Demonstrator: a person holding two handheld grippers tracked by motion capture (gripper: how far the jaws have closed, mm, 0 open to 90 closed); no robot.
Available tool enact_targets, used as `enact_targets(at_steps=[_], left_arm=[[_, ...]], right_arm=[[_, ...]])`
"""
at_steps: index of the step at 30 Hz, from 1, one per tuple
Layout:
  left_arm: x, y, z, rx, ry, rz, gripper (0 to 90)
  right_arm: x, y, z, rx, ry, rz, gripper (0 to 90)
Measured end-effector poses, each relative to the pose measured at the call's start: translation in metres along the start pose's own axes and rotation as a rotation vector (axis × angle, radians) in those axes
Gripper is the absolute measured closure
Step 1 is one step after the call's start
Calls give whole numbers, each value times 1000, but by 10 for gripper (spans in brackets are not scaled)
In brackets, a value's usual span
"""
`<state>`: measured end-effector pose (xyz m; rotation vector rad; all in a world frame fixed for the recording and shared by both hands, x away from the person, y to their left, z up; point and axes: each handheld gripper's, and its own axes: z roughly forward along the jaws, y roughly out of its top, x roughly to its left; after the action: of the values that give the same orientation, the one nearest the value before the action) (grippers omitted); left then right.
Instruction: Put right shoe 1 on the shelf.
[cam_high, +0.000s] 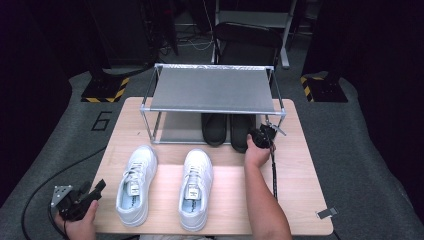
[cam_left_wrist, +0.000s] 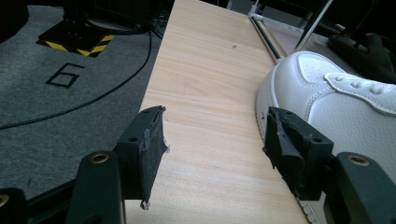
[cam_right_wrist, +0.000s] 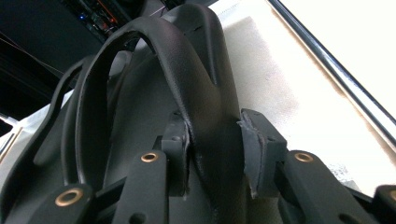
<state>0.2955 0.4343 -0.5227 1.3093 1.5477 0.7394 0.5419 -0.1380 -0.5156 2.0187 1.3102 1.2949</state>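
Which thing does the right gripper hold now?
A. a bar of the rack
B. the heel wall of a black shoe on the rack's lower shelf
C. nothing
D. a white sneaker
B: in the right gripper view the right gripper has its pads on both sides of the black shoe heel wall, on the rack lower shelf.

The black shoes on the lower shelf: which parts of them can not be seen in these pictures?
- Black shoes, high view: front halves hidden under the rack's top shelf.
- Right tool, high view: its tip is too small and dark to make out.
- Right shoe's heel wall, right gripper view: pressed between the pads; the rest is cut off by the picture edges.
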Motion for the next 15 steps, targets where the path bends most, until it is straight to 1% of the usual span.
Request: enact_targets(at_steps=[1, 3, 8, 13, 15], left_arm=[[0, 0, -1, 7, -1, 1, 380], [-1, 0, 0, 0, 0, -1, 380], [-1, 0, 0, 10, -1, 4, 380], [0, 0, -1, 8, -2, 1, 380], [0, 0, -1, 10, -5, -1, 379]], right_arm=[[-1, -1, 1, -6, 3, 2, 642], [0, -1, 1, -6, 3, 12, 642], [1, -1, 3, -10, 5, 8, 642], [1, -2, 5, -6, 7, 39, 640], [0, -2, 6, -5, 3, 31, 638]])
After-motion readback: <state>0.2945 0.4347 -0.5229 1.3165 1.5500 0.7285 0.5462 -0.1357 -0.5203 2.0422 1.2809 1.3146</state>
